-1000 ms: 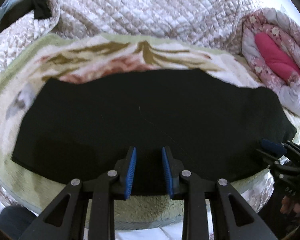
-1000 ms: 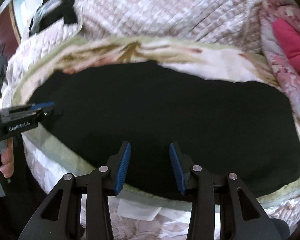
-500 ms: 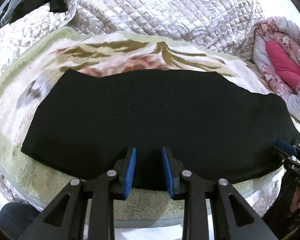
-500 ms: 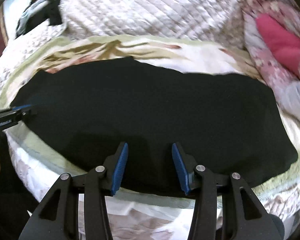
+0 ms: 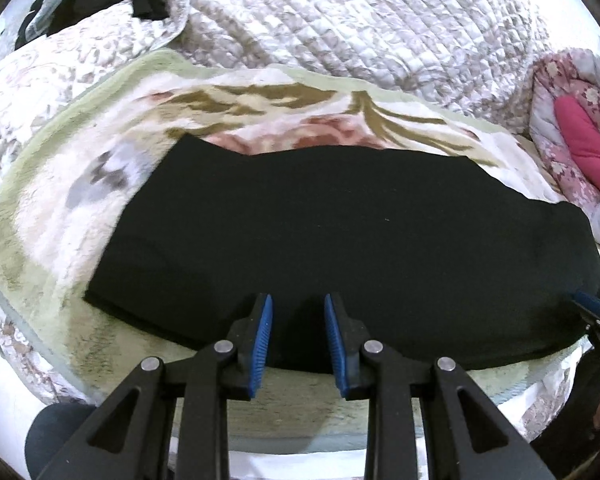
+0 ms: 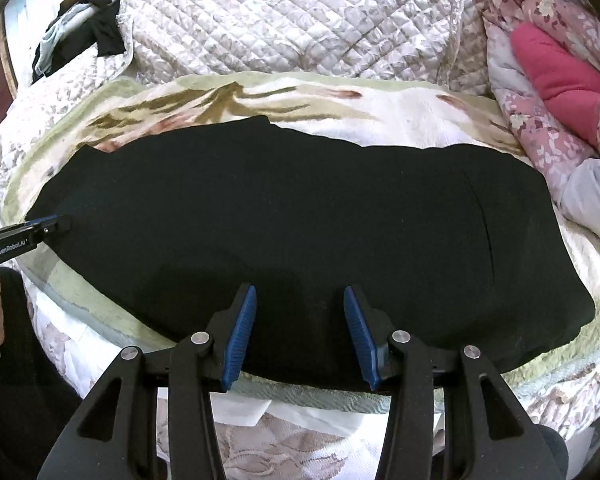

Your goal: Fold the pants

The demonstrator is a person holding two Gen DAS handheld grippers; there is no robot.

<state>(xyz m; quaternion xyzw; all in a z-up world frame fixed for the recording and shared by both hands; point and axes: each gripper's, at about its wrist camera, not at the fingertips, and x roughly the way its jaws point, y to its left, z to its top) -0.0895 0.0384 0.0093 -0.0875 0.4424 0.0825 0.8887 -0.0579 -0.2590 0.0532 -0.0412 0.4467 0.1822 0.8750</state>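
Note:
The black pants [image 5: 340, 248] lie flat, folded lengthwise, on a flowered fleece blanket [image 5: 60, 216] on the bed; they also fill the right wrist view [image 6: 300, 232]. My left gripper [image 5: 298, 320] is open and empty, just above the pants' near edge toward their left end. My right gripper [image 6: 298, 312] is open and empty over the near edge, farther right. The right gripper shows at the right edge of the left wrist view [image 5: 592, 308]; the left gripper shows at the left edge of the right wrist view [image 6: 32, 232].
A quilted white bedspread [image 5: 360, 28] rises behind the blanket. A rolled pink flowered quilt [image 6: 556, 72] lies at the right. Dark clothes [image 6: 80, 28] are heaped at the far left. The bed's front edge [image 6: 308, 400] is below the grippers.
Both grippers have shifted to the right along the pants' near edge and stayed open. The pants have not moved.

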